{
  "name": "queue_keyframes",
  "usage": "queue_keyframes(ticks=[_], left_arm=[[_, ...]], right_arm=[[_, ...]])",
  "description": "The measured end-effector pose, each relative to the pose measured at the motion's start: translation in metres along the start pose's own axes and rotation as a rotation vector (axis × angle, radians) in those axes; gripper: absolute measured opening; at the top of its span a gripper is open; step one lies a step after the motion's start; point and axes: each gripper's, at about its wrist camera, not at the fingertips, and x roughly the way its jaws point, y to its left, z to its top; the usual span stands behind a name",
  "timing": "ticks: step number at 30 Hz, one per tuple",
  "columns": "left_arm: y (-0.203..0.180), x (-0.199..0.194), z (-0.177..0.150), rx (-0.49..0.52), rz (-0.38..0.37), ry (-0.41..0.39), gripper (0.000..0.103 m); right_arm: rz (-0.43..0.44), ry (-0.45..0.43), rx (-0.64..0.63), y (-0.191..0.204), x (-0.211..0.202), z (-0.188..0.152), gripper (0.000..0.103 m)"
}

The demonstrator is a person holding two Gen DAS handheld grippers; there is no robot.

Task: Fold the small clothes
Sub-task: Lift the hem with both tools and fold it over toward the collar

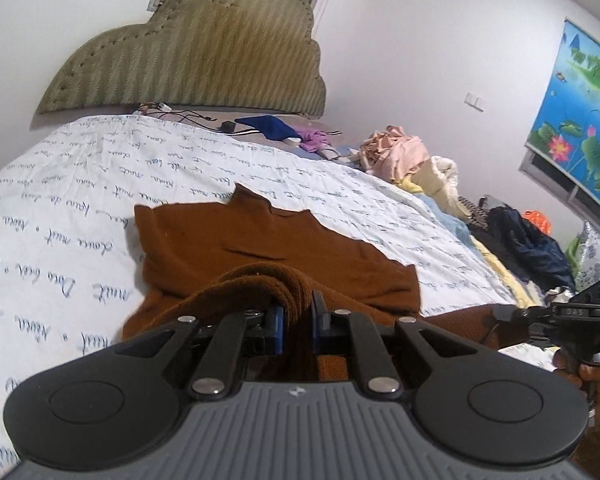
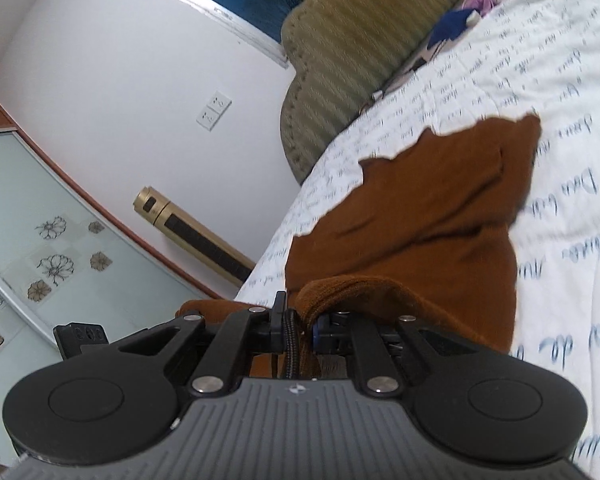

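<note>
Right now your left tool [image 1: 298, 312] and right tool [image 2: 300, 320] each pinch the near hem of the brown garment [image 1: 276, 256]. Its length runs away from you across the bed [image 1: 80, 184], collar toward the headboard [image 1: 204, 52].

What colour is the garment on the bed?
Rust brown, plain: the garment shows best in the left wrist view.

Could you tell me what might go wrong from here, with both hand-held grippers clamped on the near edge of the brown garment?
1. The left hand-held gripper pinches a bunched roll of the brown garment, so the fold may come out lumpy.
2. The right hand-held gripper grips only a thin edge; it could slip.
3. The far part lies creased on the bedsheet; wrinkles may get folded in.
</note>
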Motion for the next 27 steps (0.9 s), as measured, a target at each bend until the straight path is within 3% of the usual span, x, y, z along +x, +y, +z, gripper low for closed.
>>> queue_keyframes(ticks=[18, 27], left_arm=[[0.004, 0.083, 0.057, 0.079, 0.135, 0.071, 0.012], [0.021, 0.154, 0.083, 0.106, 0.199, 0.138, 0.012]], right_arm=[[-0.072, -0.083, 0.062, -0.053, 0.052, 0.059, 0.016], [-0.131, -0.095, 0.149, -0.098, 0.093, 0.088, 0.016]])
